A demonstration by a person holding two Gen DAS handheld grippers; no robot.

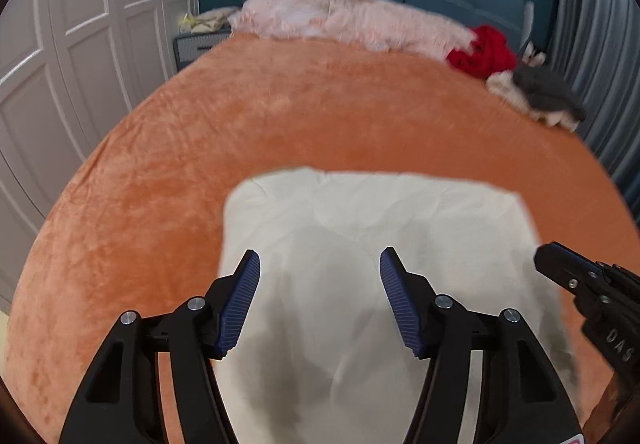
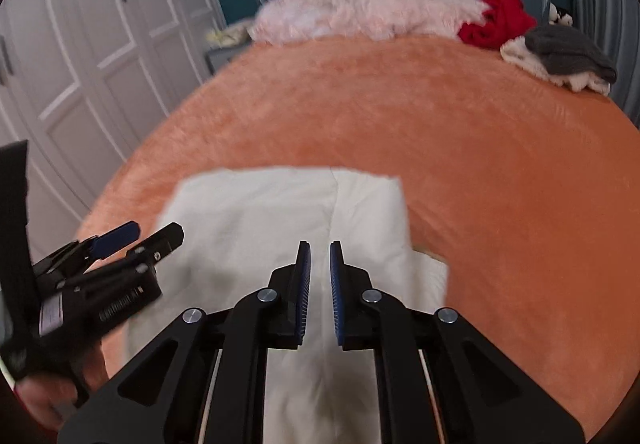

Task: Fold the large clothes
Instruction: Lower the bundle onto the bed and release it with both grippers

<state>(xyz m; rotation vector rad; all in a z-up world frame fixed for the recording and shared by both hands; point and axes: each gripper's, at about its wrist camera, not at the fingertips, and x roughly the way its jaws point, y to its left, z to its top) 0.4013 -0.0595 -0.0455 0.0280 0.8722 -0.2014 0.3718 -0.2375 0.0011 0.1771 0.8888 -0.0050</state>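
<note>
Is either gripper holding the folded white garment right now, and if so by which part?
Nothing is held. The left gripper is open above the folded white garment lying on the orange plush bedspread; the right gripper is nearly closed with no cloth between its pads.

Left hand-held gripper parted, right hand-held gripper nearly closed.

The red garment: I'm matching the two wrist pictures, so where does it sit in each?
Left wrist view: the red garment lies upper right, at the far end of the orange bedspread.
Right wrist view: the red garment lies upper right, nearer the top edge.
Shared landmark: the grey garment just right of it.
</note>
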